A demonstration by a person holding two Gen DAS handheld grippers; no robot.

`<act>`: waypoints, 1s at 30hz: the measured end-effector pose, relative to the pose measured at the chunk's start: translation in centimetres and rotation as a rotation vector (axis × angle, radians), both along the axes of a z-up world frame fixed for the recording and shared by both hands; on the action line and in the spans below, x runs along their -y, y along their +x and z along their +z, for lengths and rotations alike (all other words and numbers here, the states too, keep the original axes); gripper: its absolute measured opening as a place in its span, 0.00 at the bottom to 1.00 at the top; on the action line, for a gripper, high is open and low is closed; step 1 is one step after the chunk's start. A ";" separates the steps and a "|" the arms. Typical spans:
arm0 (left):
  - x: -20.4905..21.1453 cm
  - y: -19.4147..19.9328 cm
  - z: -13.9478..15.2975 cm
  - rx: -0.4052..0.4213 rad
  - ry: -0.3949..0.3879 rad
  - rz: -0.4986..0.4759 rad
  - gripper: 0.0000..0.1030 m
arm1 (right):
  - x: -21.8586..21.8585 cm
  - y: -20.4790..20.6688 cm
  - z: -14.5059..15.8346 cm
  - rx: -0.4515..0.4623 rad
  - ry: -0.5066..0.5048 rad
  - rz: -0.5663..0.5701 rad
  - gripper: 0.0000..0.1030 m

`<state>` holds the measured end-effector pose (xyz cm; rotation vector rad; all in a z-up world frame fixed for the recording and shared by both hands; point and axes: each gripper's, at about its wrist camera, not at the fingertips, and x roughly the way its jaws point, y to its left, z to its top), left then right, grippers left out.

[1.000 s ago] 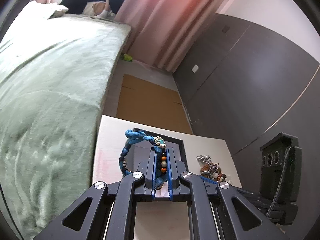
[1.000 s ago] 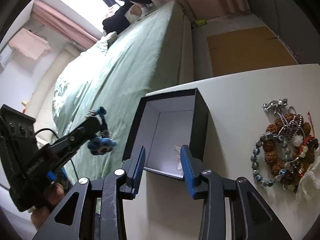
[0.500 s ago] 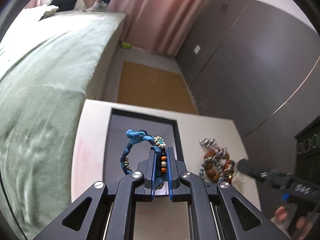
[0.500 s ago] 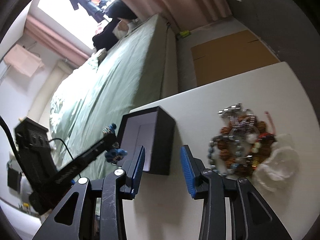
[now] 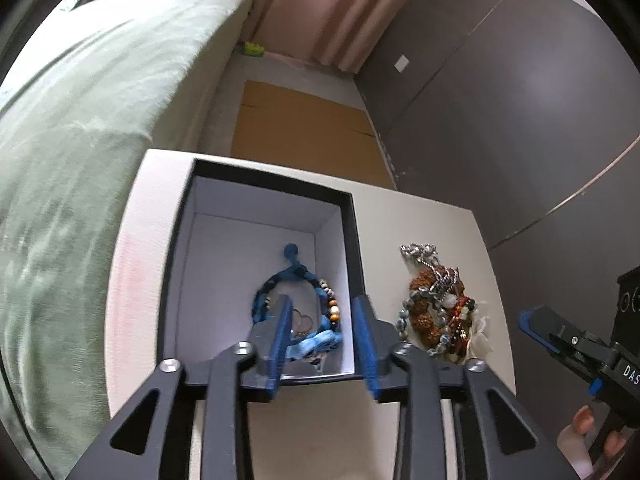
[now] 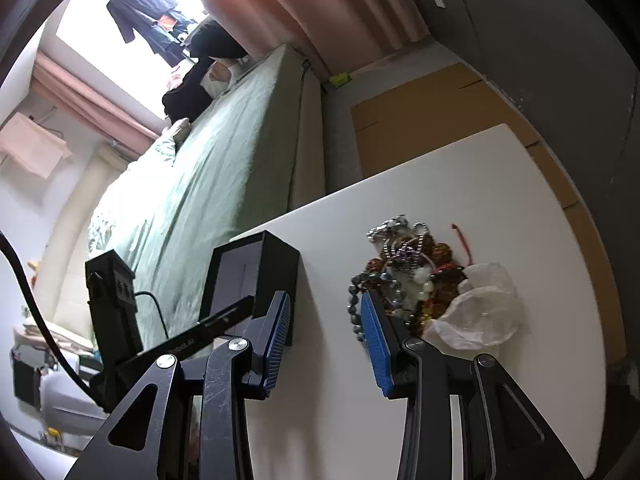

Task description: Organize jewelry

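Inside the black box, a blue braided beaded bracelet lies below both sets of spread tongs.

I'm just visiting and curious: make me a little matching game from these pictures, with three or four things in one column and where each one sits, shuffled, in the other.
Things:
1. blue braided bracelet
2. black box
3. jewelry pile
4. clear plastic bag

Places:
A. on the white table, beside the bed
B. on the table, to the right of the box
C. against the pile's far-right side
D. inside the box, on its white floor

Pairs: 1-D, 2-A, 3-B, 4-C
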<state>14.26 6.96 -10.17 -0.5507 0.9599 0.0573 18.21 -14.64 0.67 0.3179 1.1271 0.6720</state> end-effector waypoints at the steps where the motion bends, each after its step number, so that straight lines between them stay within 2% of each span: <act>1: -0.1 -0.1 0.1 0.007 -0.009 0.005 0.45 | 0.4 0.0 -0.1 0.002 -0.002 -0.001 0.37; 6: -0.7 -0.8 1.4 0.057 -0.003 0.048 0.46 | 1.6 0.1 -0.1 0.004 -0.007 -0.017 0.37; 10: -0.2 -1.5 2.8 0.131 -0.002 0.046 0.46 | 2.7 0.4 -0.1 0.002 -0.004 -0.046 0.37; 12: 0.8 -1.5 3.4 0.157 0.010 0.019 0.46 | 3.5 0.7 -0.2 -0.007 -0.003 -0.071 0.37; 20: 5.4 -0.9 3.5 0.176 0.046 -0.095 0.46 | 6.8 1.4 -1.2 -0.071 -0.027 -0.169 0.37; 30: 11.1 0.2 1.5 0.146 0.117 -0.235 0.46 | 10.5 1.9 -2.0 -0.129 -0.045 -0.258 0.37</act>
